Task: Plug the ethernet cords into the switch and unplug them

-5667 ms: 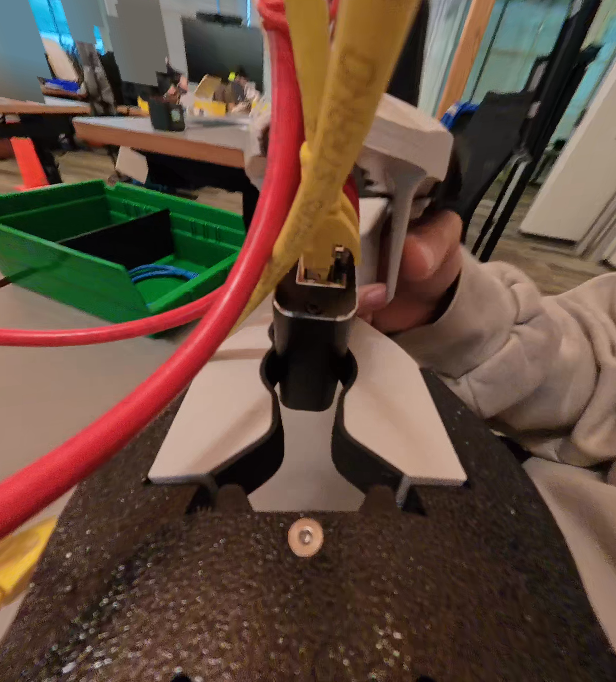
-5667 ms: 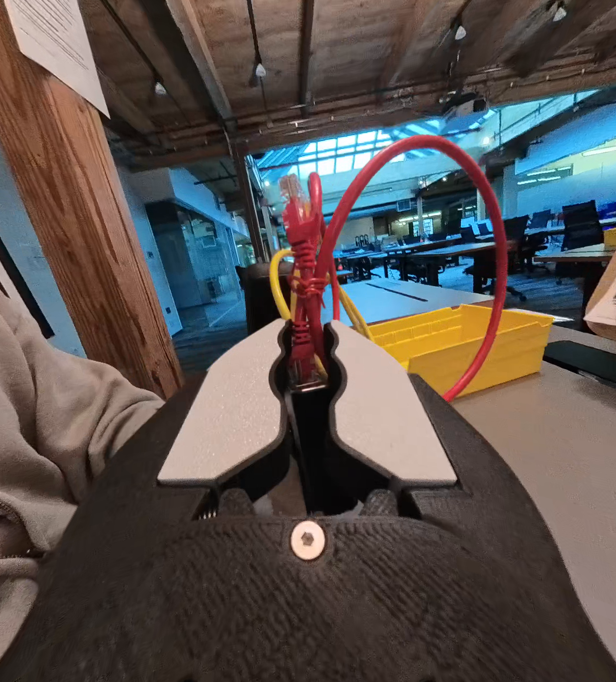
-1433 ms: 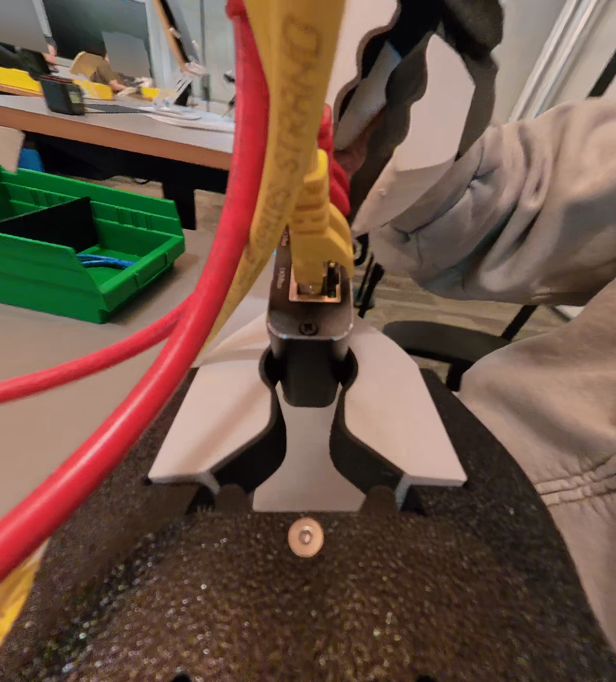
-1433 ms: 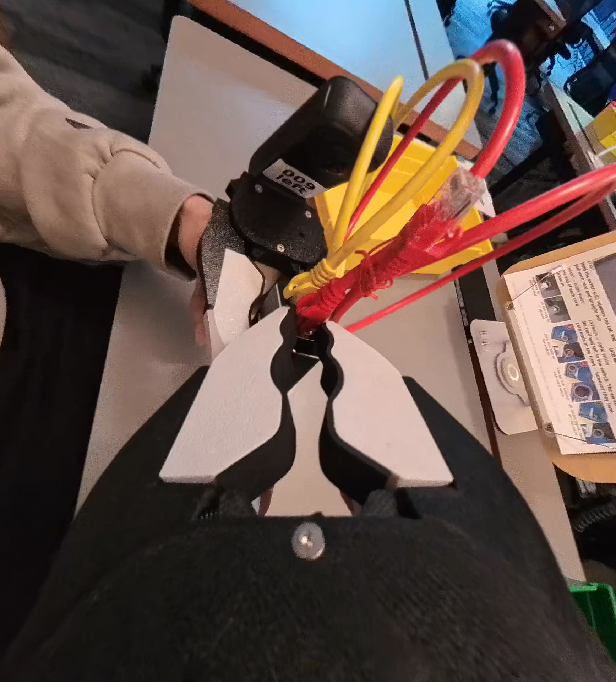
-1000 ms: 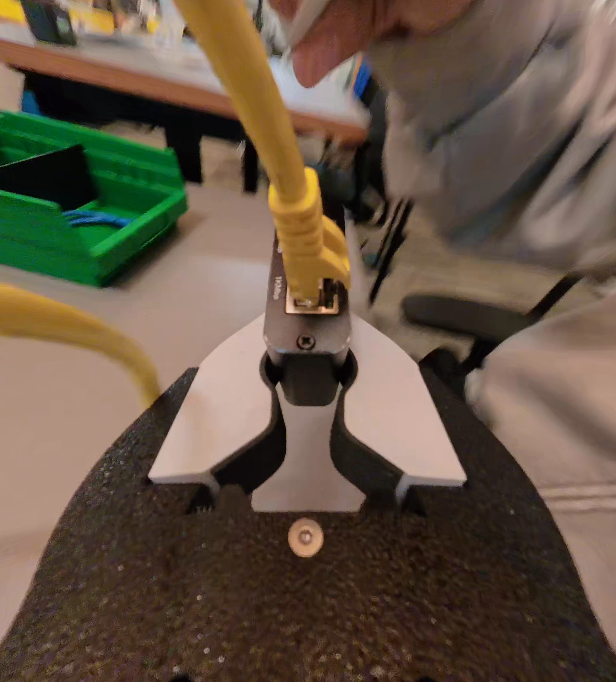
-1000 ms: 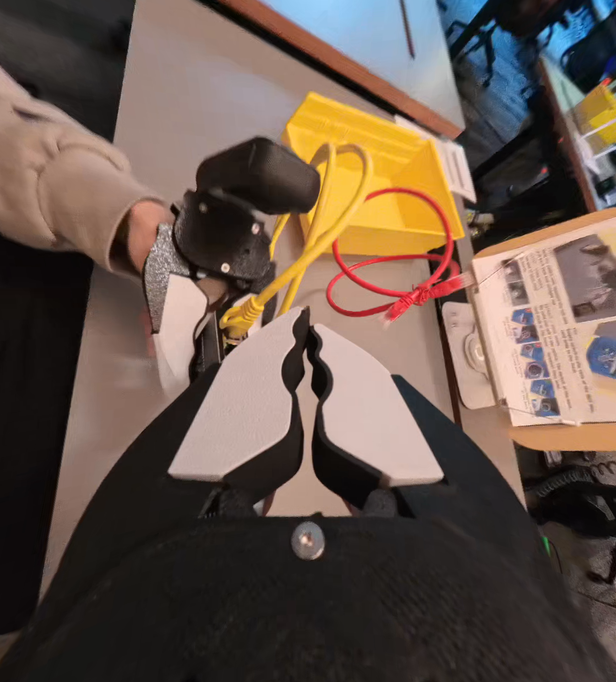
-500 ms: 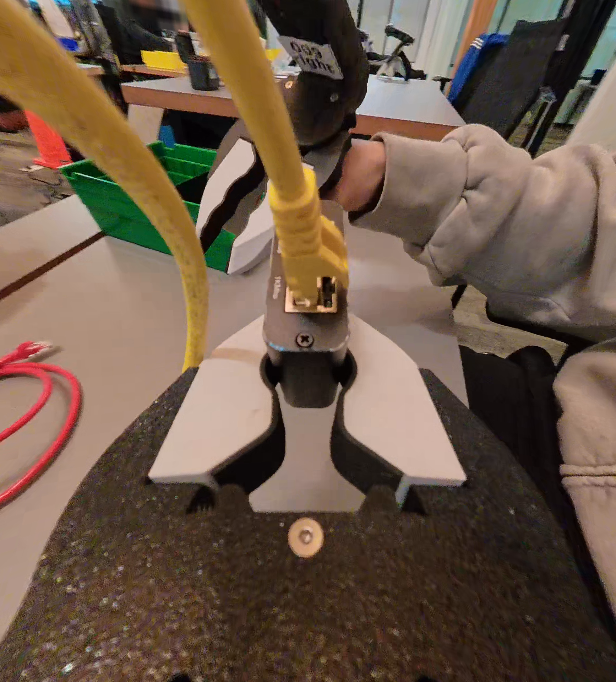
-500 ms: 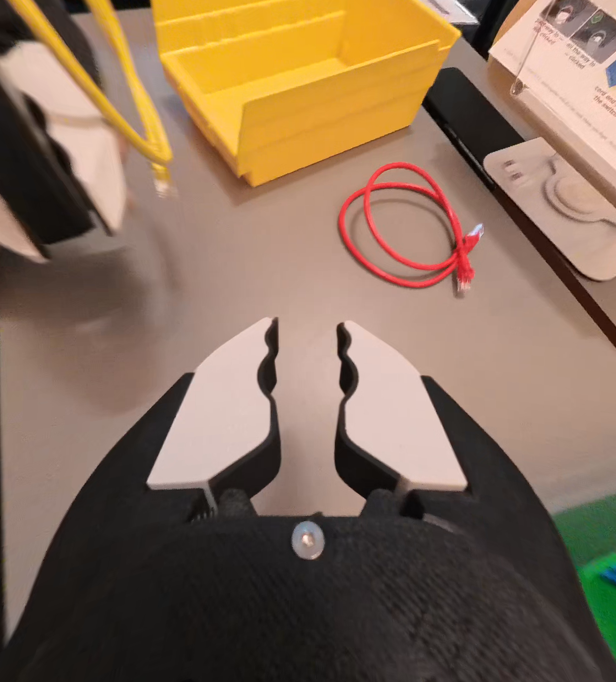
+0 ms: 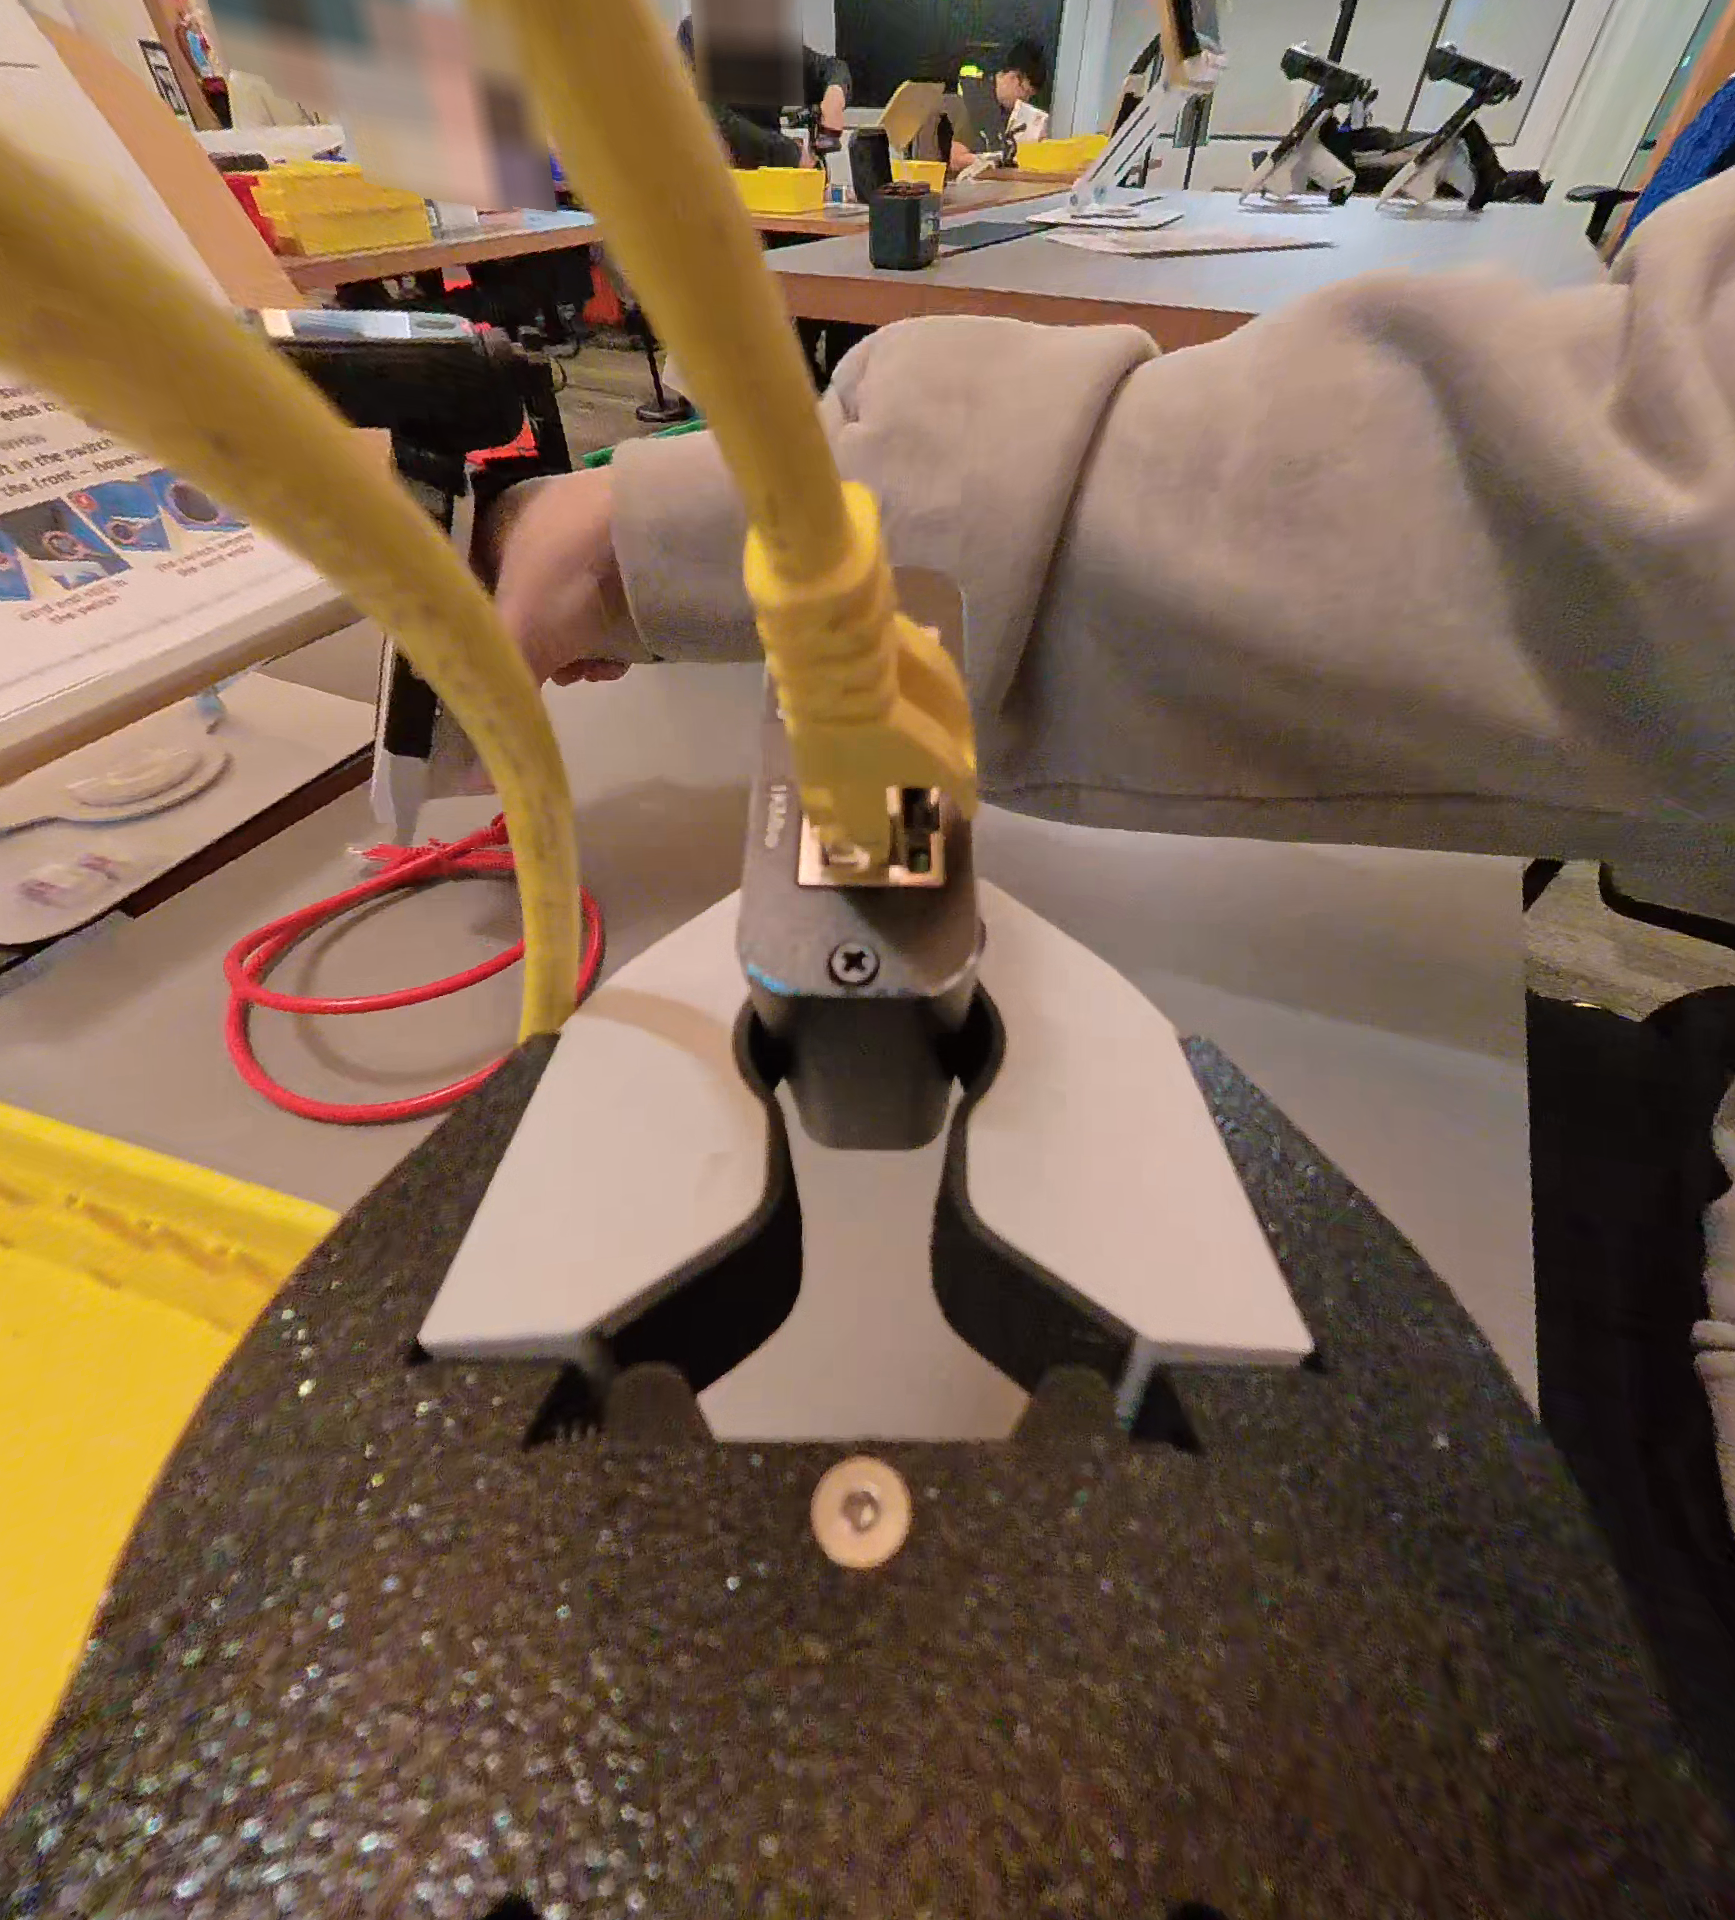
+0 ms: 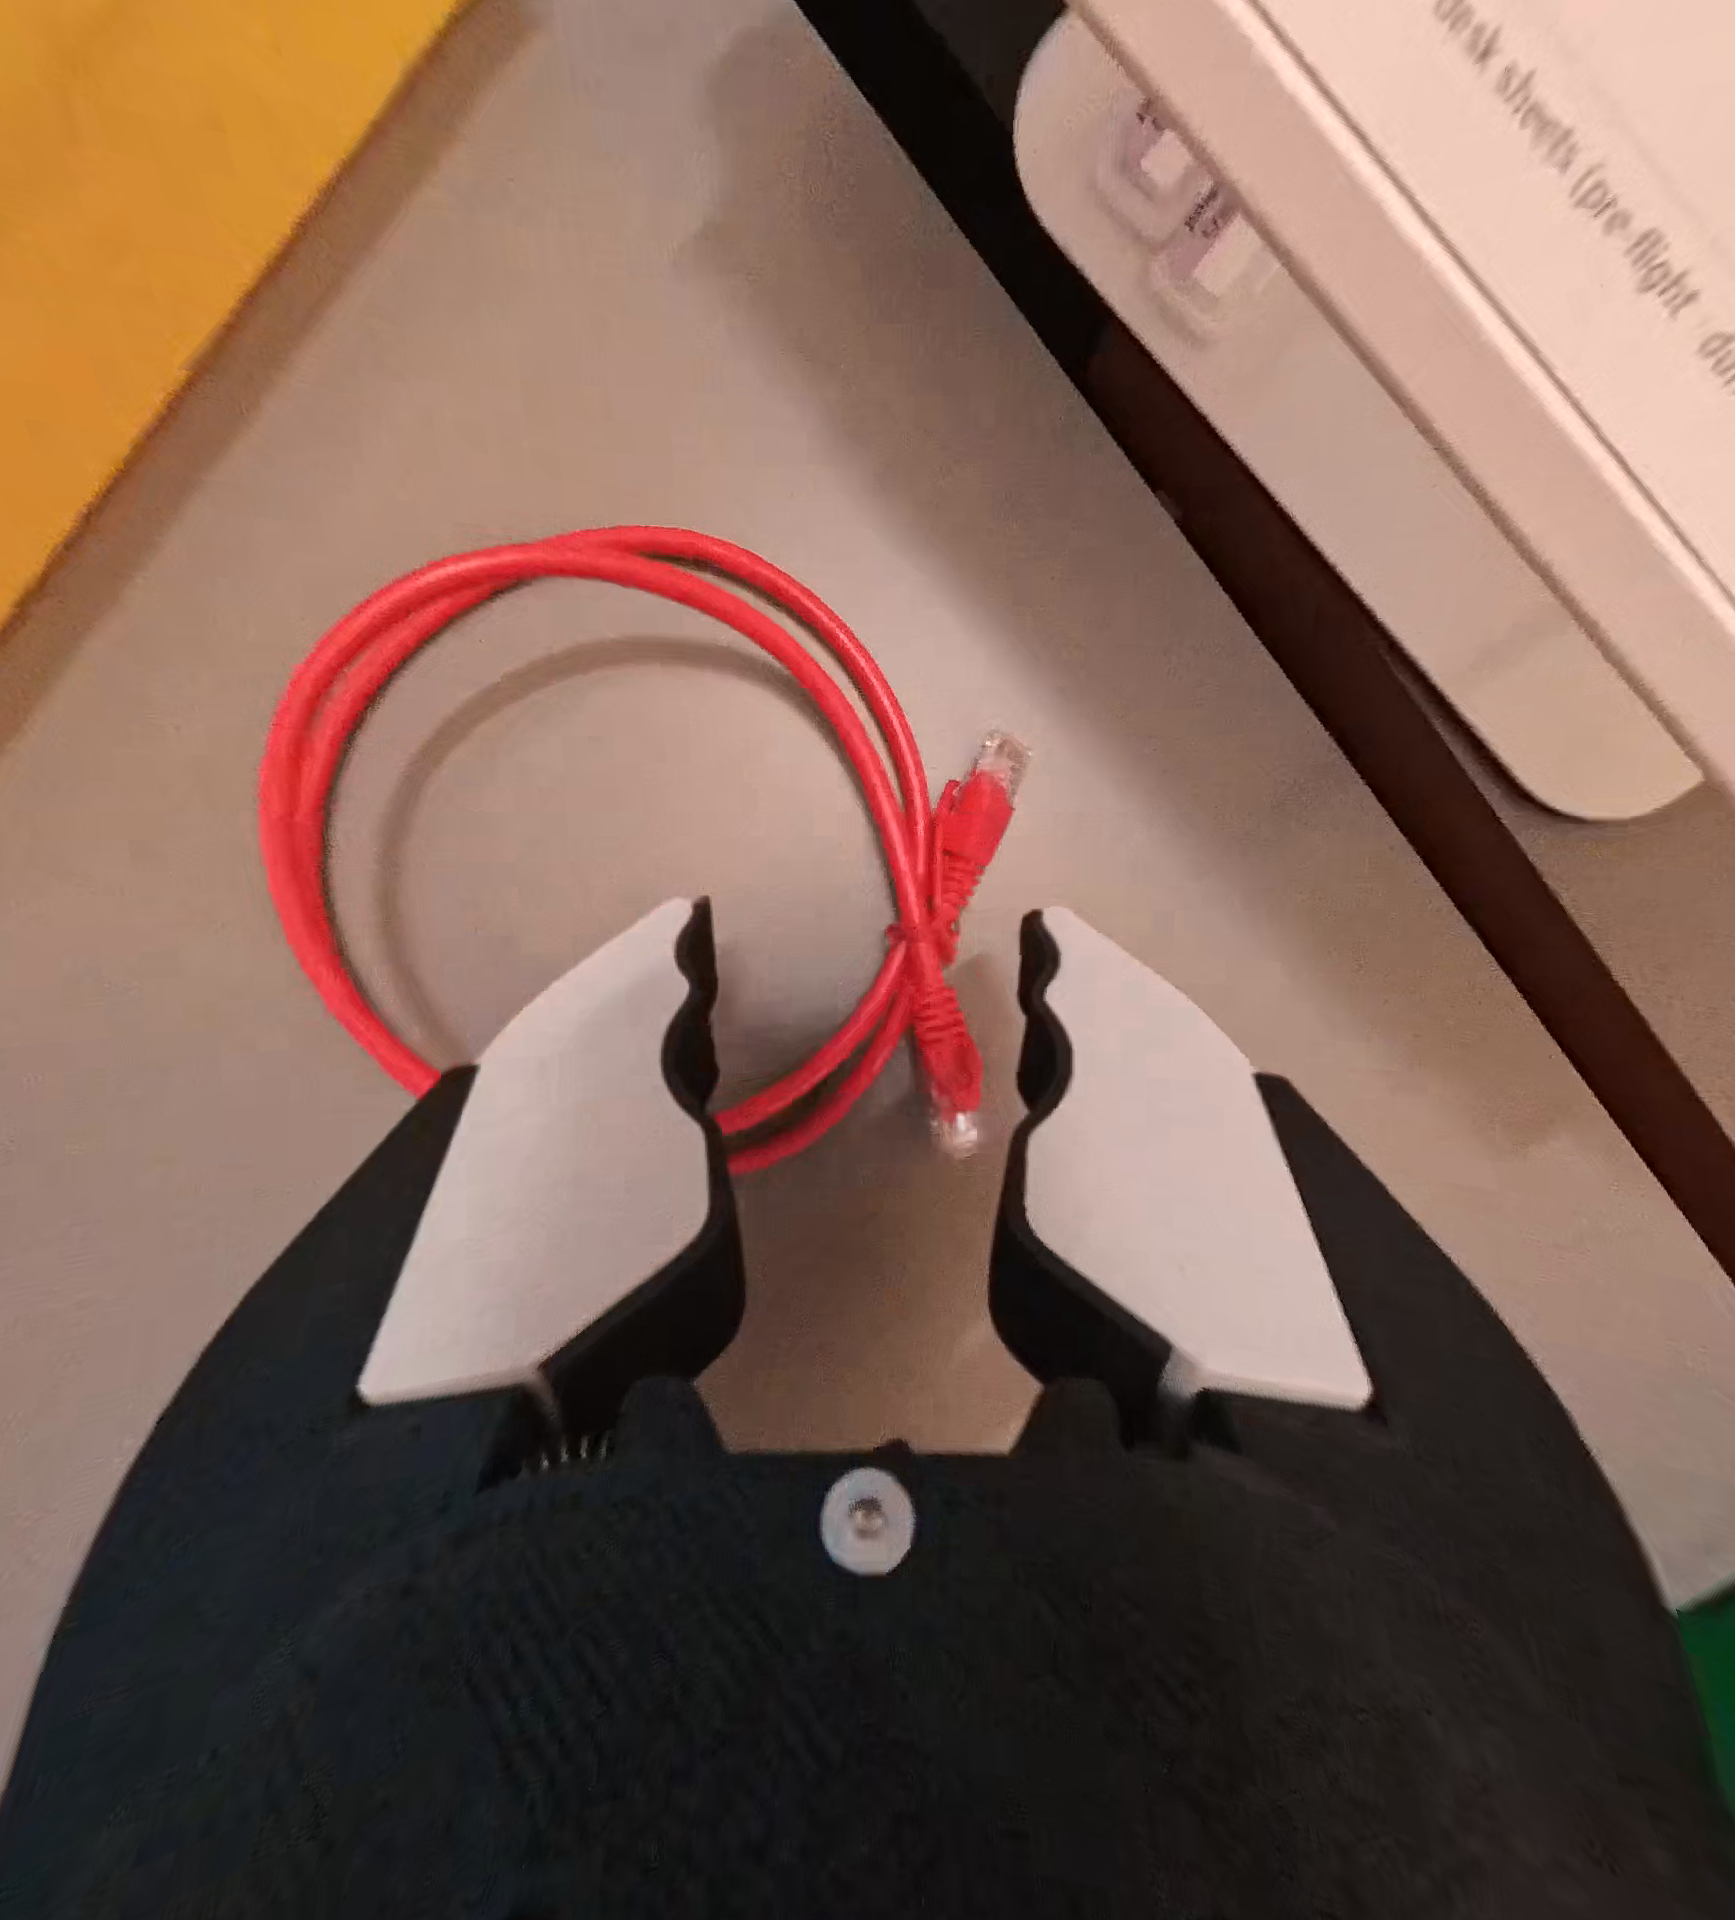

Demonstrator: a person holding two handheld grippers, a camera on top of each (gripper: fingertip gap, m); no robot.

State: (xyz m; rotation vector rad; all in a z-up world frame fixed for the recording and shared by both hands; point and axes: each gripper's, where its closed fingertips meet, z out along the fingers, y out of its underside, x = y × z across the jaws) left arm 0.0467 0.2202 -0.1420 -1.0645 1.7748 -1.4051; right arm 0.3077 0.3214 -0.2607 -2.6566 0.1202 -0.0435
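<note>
Right wrist view: coiled red cord (image 10: 572, 831), clear-tipped plugs, tied.

Shared office-lab — rows of desks (image 9: 1102, 270), parts bins (image 9: 343, 213).

Dark printed lines and small captioned pictures cover the white paper instruction sheet (image 9: 63, 499). Tiny pale print runs along the dark grey metal switch (image 9: 858, 935). The flat white plastic base (image 10: 1362, 468) carries small blurred labels.
</note>
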